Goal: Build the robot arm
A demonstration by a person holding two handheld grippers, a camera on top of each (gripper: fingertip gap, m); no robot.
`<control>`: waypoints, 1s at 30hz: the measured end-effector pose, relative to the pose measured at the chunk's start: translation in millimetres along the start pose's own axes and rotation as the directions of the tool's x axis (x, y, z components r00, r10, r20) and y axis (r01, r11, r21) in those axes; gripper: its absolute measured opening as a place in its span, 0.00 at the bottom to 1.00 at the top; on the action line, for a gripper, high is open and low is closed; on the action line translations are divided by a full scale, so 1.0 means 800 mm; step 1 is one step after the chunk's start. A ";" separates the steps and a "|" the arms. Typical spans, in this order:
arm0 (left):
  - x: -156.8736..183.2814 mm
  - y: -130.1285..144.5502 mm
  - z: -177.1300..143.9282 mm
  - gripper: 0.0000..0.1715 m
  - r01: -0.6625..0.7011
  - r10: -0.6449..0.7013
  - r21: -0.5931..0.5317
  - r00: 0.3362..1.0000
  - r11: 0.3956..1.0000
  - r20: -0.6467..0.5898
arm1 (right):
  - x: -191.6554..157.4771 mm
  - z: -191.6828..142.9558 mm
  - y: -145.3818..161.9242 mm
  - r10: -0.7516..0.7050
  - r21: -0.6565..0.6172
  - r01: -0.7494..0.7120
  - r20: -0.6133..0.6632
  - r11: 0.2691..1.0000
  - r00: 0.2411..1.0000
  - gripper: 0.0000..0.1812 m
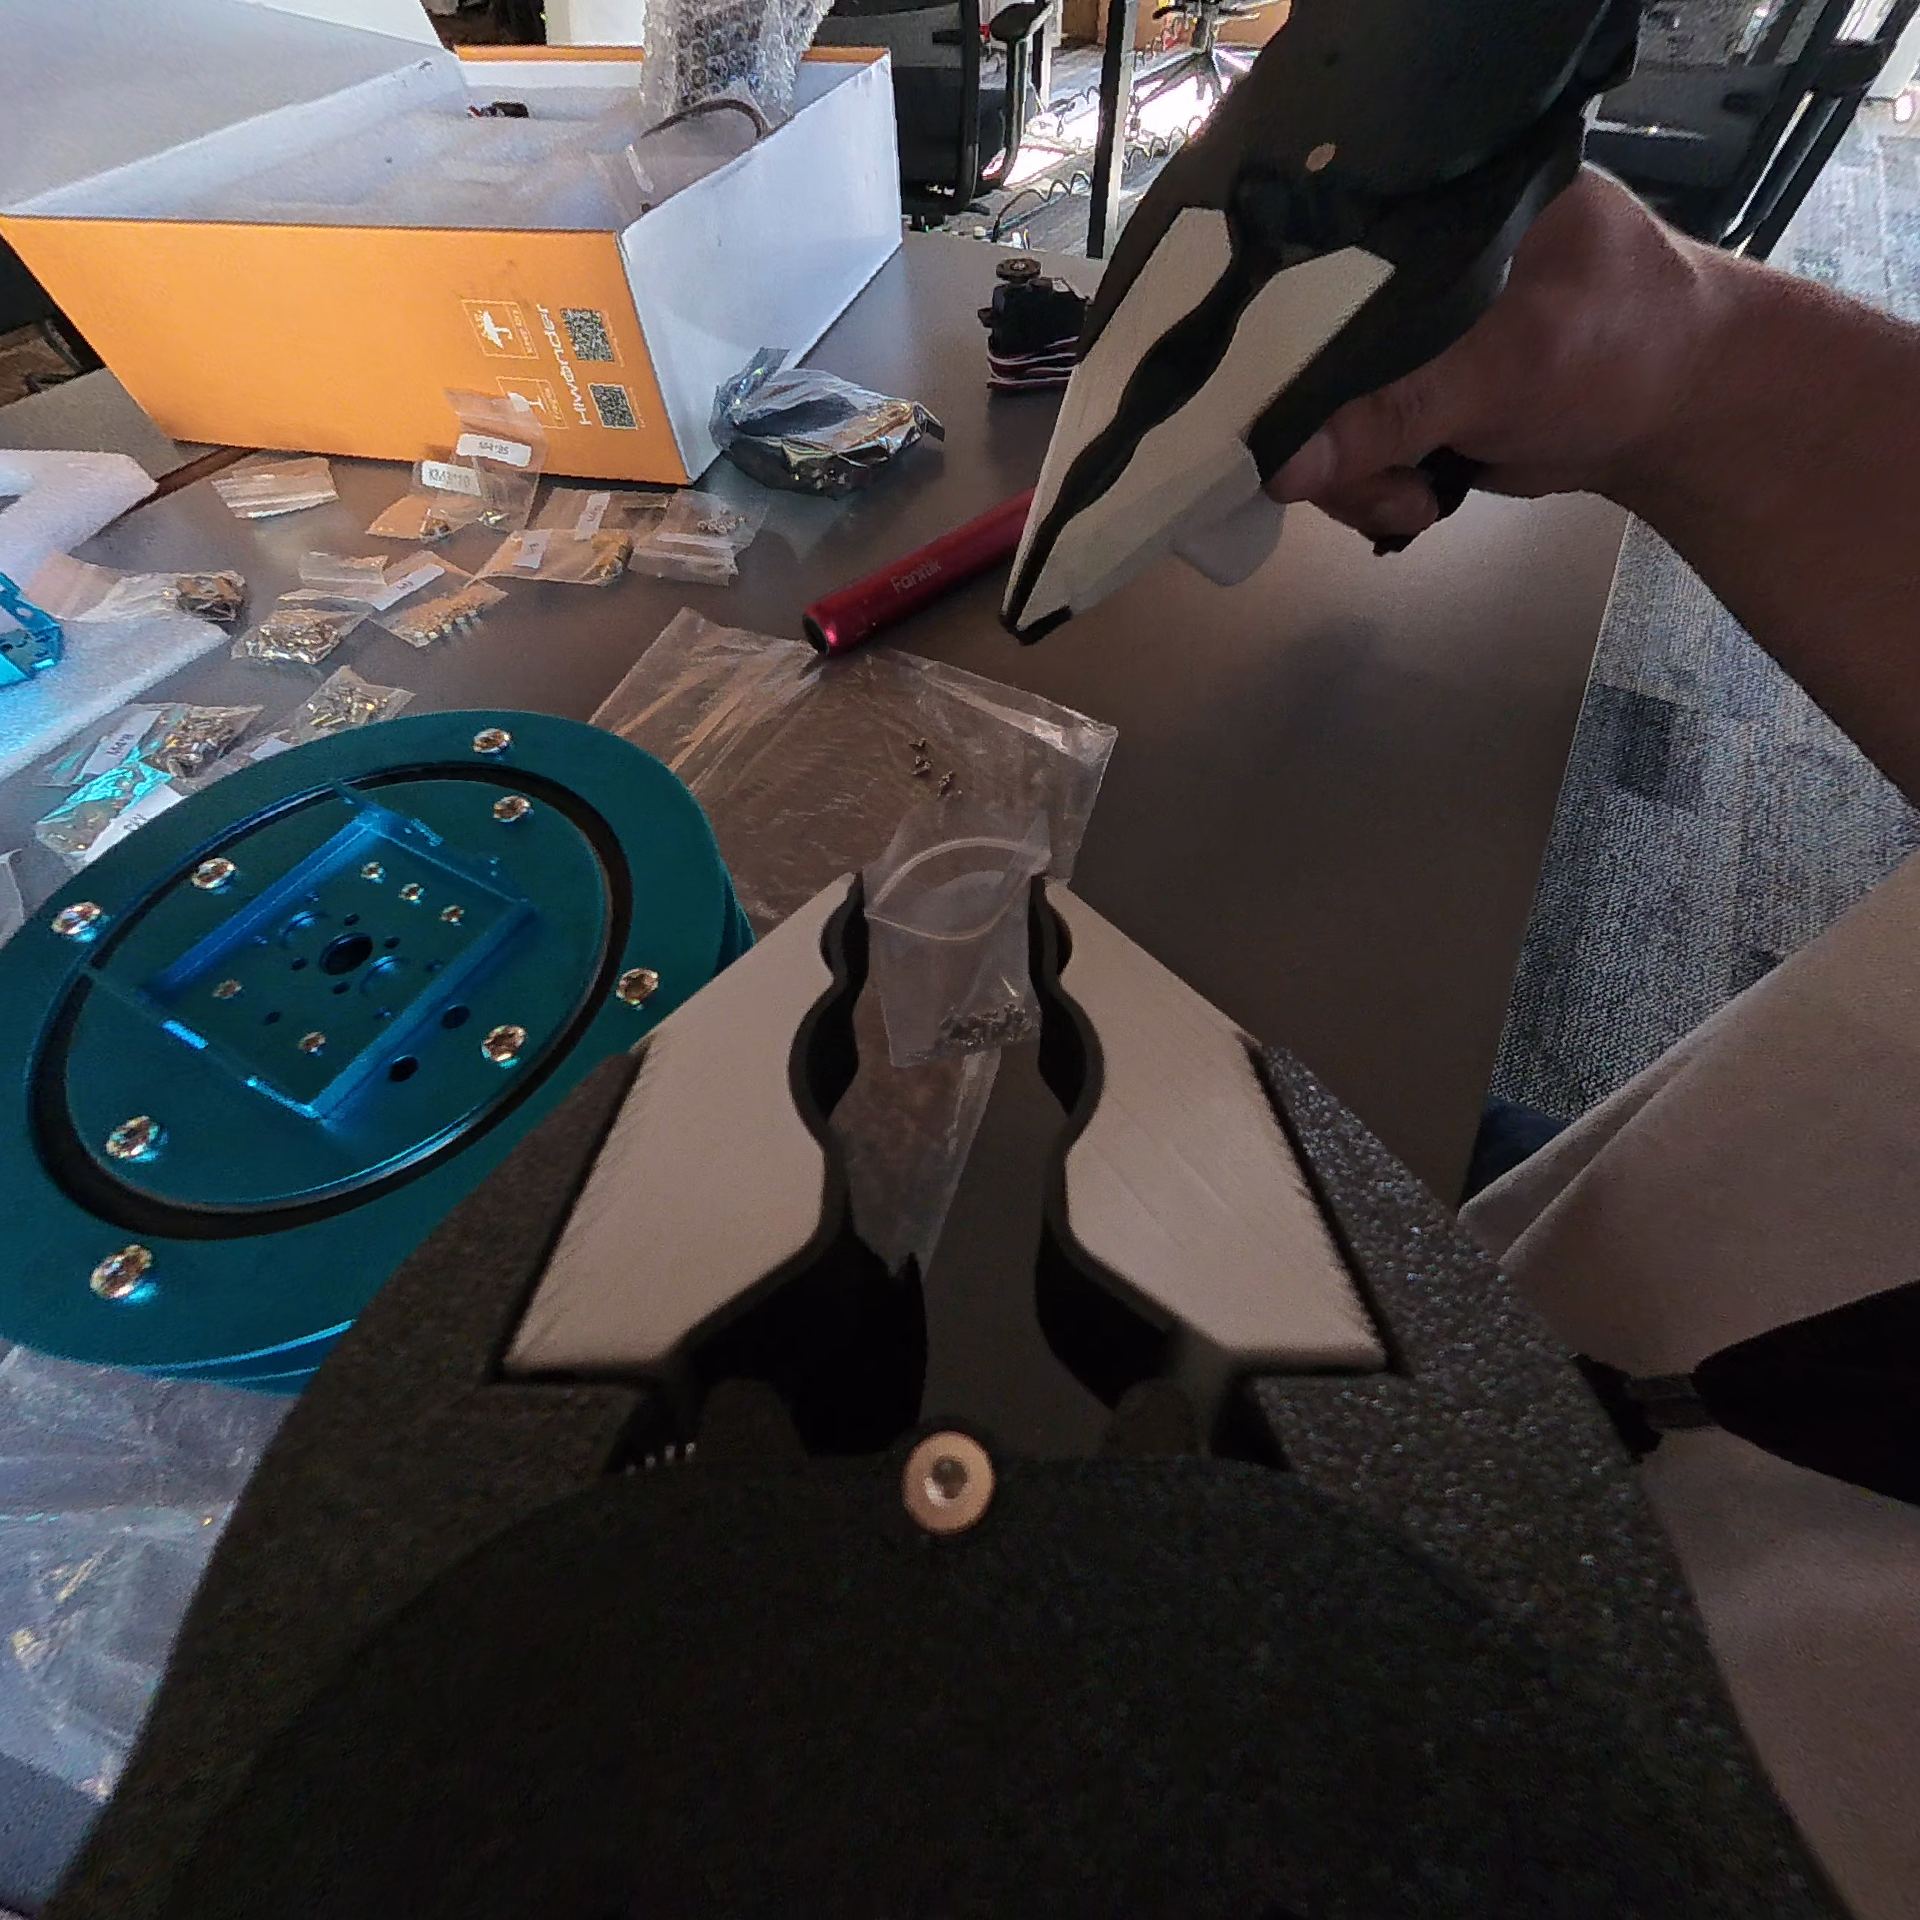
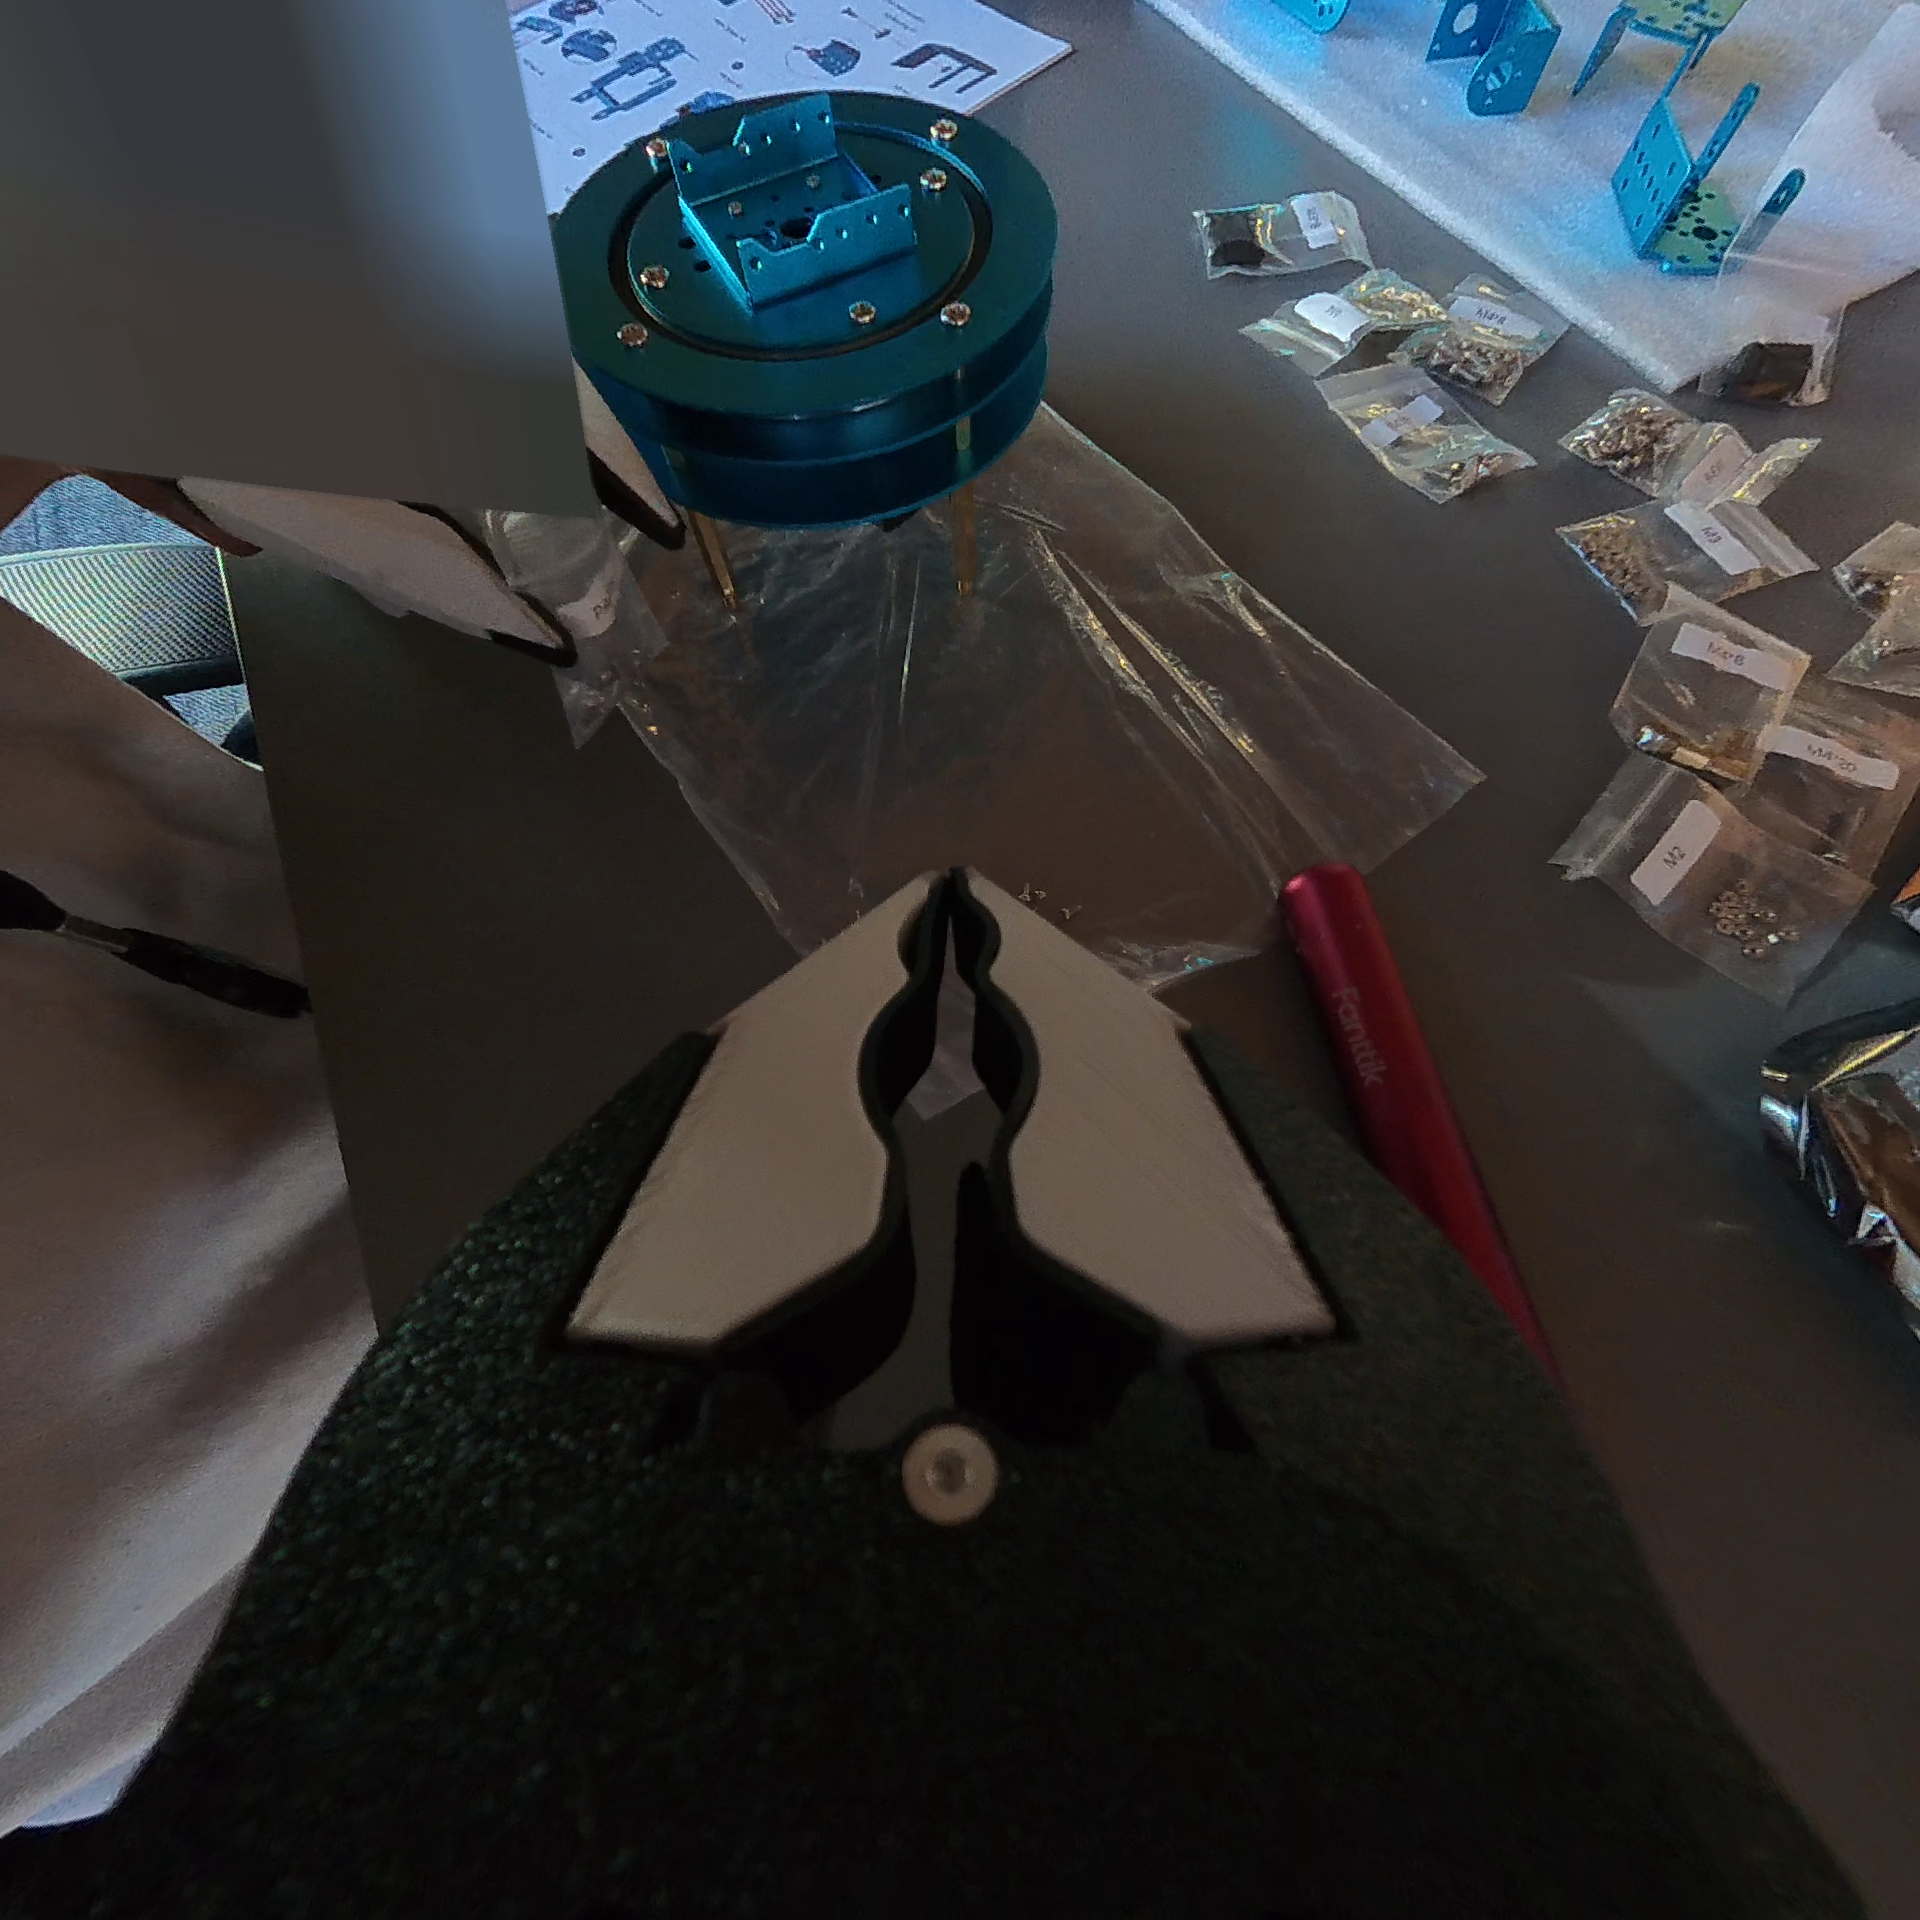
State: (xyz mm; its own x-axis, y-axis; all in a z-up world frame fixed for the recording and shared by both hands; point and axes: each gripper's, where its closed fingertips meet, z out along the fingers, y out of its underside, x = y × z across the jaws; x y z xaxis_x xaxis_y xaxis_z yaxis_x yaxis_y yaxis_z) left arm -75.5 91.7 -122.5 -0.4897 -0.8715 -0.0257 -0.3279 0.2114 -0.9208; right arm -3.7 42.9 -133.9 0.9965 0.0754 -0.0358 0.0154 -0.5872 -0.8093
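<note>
Two hand-held grippers work over a dark grey counter (image 1: 1299, 831) strewn with kit parts. The left hand-held gripper (image 1: 951, 894), at the centre of its own view, has its jaws part-way apart with a small clear plastic zip bag of tiny screws (image 1: 951, 977) between them. The bag appears pinched across its width and lifted off the counter. Its long axis runs along the fingers, from the tips back toward the camera, with what looks like the zip mouth at the far end and the screws gathered part-way along. Left of it in that frame stands a round teal metal turntable base (image 1: 208, 1039) on brass legs, with a blue bracket bolted on top. The right hand-held gripper (image 2: 951, 883), held in a person's hand (image 1: 1538, 384), has its jaws pressed together. Whether anything tiny sits between the tips cannot be told. Its tips hover at the near edge of a large clear plastic bag lying flat (image 2: 1039, 675), just beside a few loose small screws (image 1: 930, 764) resting on that sheet. A red metal tube (image 2: 1392, 1060) lies to the right of this gripper in its view, its long axis running from upper left to lower right. Labelled clear packets of hardware (image 2: 1714, 665) fill the right edge, blue metal brackets on white foam (image 2: 1683, 187) the upper right, and an orange and white cardboard box (image 1: 312, 312) the upper left of the left wrist view.
</note>
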 end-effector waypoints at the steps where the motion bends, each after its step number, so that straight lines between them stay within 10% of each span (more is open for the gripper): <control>1: 0.000 0.000 0.000 0.17 -0.001 0.001 -0.001 1.000 1.000 -0.002 | 0.000 0.000 0.000 -0.003 -0.001 0.003 -0.004 1.000 1.000 0.00; 30: -0.001 -0.013 -0.002 0.17 -0.002 0.002 0.041 1.000 0.999 0.002 | 0.025 0.061 0.032 -0.021 -0.205 0.014 -0.034 0.979 0.999 0.03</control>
State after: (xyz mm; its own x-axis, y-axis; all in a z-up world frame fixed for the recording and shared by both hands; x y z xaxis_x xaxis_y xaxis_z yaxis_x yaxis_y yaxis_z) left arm -73.0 91.1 -112.6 -0.4887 -0.8720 -0.0284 -0.2935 0.1951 -0.9358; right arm 12.5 69.1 -183.8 0.9982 0.0606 0.0009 0.0455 -0.7386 -0.6726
